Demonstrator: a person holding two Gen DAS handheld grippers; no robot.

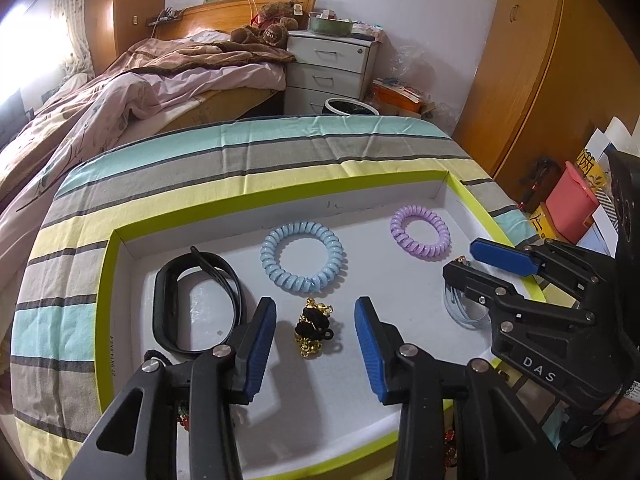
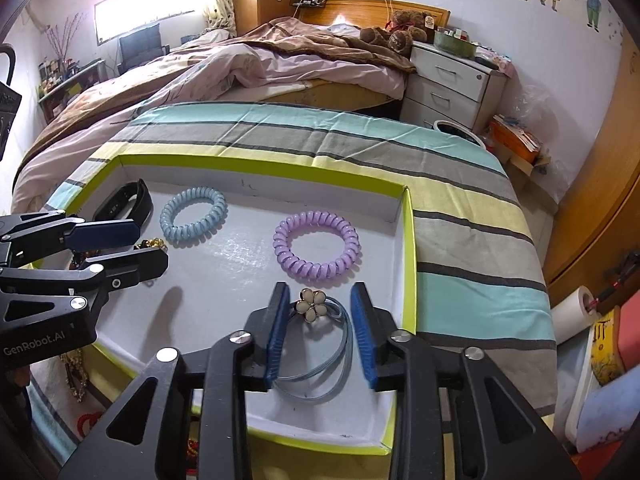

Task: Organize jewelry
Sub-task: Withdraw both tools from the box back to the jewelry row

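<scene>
A white tray with a lime rim [image 1: 280, 178] [image 2: 410, 264] lies on a striped cloth. In it are a black wristband [image 1: 192, 304] [image 2: 128, 200], a blue spiral hair tie [image 1: 302, 256] [image 2: 194, 216], a purple spiral hair tie [image 1: 420, 230] [image 2: 316, 246], a black tie with gold bells [image 1: 314, 326] and a grey-blue elastic with a cream flower [image 2: 316, 340]. My left gripper [image 1: 316, 344] [image 2: 140, 246] is open, its pads either side of the bell tie. My right gripper [image 2: 320, 336] [image 1: 464, 258] is open, its pads either side of the flower elastic.
The striped cloth [image 1: 240, 148] covers a table. Red and gold trinkets [image 2: 76, 368] lie outside the tray's near edge. Behind stand a bed [image 1: 120, 92], a white drawer unit [image 1: 328, 68] and wooden wardrobes [image 1: 520, 80]. Boxes and a paper roll [image 2: 572, 312] sit at the right.
</scene>
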